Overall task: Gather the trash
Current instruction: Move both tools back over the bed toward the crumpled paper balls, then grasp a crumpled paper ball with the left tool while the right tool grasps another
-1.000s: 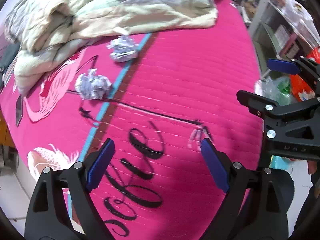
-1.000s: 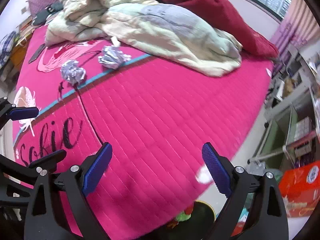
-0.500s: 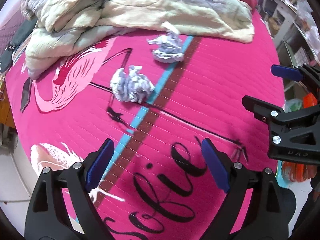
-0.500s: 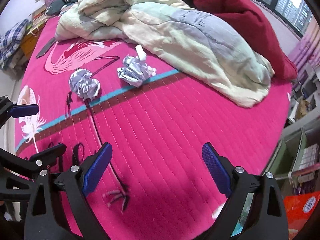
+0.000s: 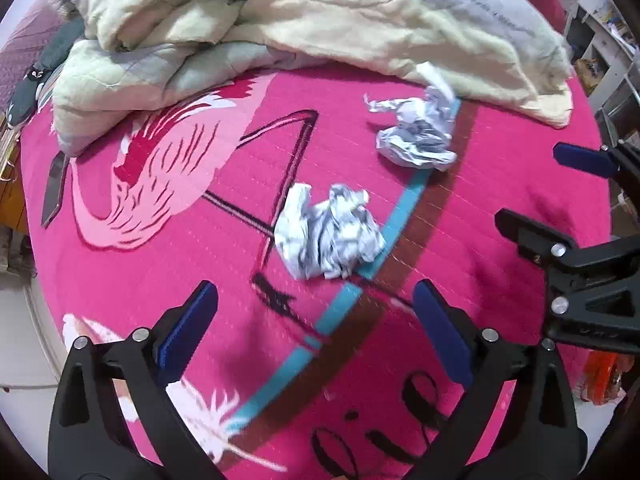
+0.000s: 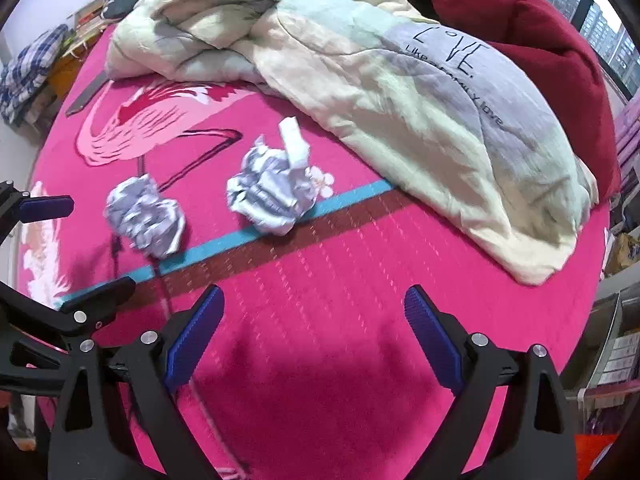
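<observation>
Left wrist view: quilt edge over farther paper wad.

We see two crumpled grey-white paper balls on the pink flamingo bedspread, beyond our empty, wide-spread right gripper.

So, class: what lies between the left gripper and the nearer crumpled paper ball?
Only bare pink bedspread with printed black lines; the left wrist view shows the left gripper, opening and empty, short of the nearer crumpled paper ball.
</observation>
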